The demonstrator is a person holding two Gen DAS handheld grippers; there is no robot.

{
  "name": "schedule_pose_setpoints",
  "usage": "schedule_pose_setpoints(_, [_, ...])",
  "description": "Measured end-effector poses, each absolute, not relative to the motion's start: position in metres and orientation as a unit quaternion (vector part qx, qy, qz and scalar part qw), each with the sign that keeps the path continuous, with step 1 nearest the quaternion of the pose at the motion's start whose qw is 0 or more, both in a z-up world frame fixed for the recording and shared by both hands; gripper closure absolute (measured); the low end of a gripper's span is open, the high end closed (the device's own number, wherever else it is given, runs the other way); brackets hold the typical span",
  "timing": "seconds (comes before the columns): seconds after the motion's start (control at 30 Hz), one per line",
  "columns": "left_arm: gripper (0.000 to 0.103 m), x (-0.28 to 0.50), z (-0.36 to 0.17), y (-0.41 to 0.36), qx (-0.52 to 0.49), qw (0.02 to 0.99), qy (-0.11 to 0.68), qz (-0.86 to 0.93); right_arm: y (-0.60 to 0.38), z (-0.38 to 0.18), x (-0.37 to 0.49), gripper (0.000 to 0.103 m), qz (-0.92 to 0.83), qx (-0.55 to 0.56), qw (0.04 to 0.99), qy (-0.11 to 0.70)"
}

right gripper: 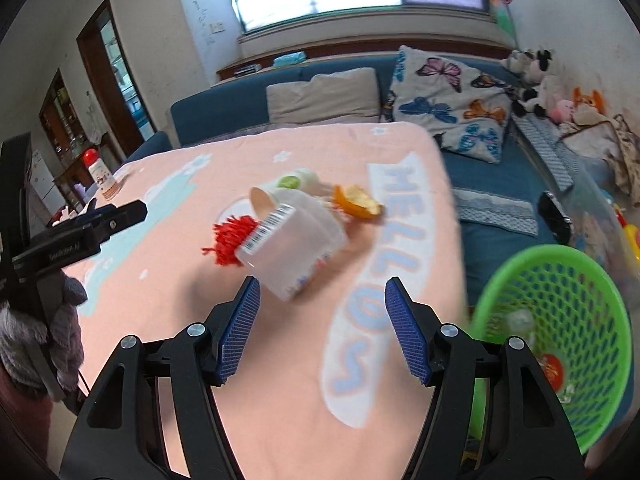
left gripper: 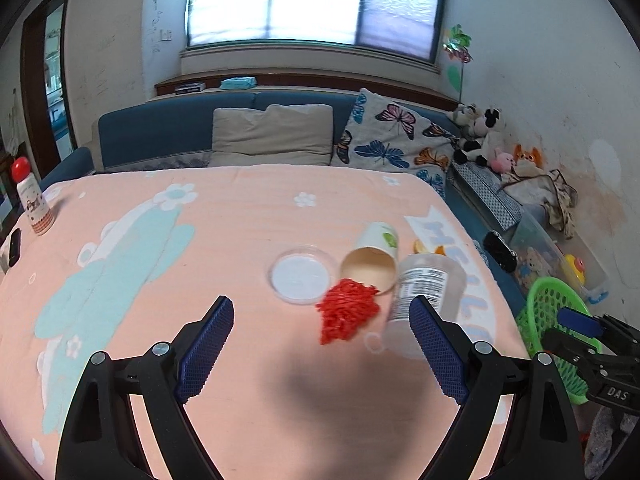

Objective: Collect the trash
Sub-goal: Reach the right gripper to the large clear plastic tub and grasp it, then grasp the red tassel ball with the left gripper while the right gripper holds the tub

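I have both grippers, left gripper (left gripper: 322,344) and right gripper (right gripper: 322,328), spread wide and holding nothing. The clear plastic cup (right gripper: 292,248) lies tipped on the table beside the paper cup (left gripper: 374,258), empty; it looks light, thin and crushable, so I'd pinch its sidewall gently. The green basket (right gripper: 560,320), right of the cup, holds a few scraps.

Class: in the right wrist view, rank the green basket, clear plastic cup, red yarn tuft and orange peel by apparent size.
1. green basket, though nearest the camera
2. clear plastic cup
3. red yarn tuft
4. orange peel; close to the tuft, so unsure
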State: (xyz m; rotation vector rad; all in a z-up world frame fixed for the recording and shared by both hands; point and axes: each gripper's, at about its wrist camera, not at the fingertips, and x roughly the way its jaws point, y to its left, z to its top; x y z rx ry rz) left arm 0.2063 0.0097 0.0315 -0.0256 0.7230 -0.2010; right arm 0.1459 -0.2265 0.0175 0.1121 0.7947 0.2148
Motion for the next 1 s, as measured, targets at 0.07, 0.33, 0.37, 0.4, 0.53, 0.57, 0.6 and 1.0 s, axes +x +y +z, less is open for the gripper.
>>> schedule_pose_setpoints(0.07, [0.017,0.209,0.031,0.018,-0.02,0.93,0.354,-0.098,-0.216,0.017,0.158,0.035,0.109,0.057,0.912,0.392])
schedule_pose_setpoints(0.33, [0.017,0.216,0.022,0.036,-0.034,0.927,0.358,-0.103,-0.19,0.003,0.201,0.026,0.102,0.087,0.899,0.417])
schedule_pose_setpoints(0.37, [0.017,0.218,0.021,0.038,-0.034,0.927,0.359,-0.102,-0.188,0.001,0.207,0.025,0.096,0.09,0.897,0.421])
schedule_pose_setpoints(0.4, [0.017,0.219,0.02,0.041,-0.035,0.927,0.359,-0.102,-0.188,-0.002,0.21,0.024,0.092,0.094,0.895,0.426])
schedule_pose_setpoints(0.53, [0.017,0.225,0.014,0.046,-0.04,0.925,0.365,-0.102,-0.187,-0.016,0.228,0.024,0.082,0.125,0.881,0.448])
schedule_pose_setpoints(0.57, [0.017,0.227,0.012,0.047,-0.041,0.924,0.367,-0.102,-0.187,-0.021,0.232,0.024,0.08,0.132,0.878,0.454])
schedule_pose_setpoints(0.6, [0.017,0.229,0.011,0.048,-0.042,0.923,0.368,-0.102,-0.187,-0.023,0.234,0.024,0.078,0.136,0.876,0.457])
schedule_pose_setpoints(1.0, [0.017,0.247,-0.012,0.043,-0.037,0.916,0.385,-0.108,-0.185,-0.048,0.261,0.019,0.06,0.15,0.86,0.484])
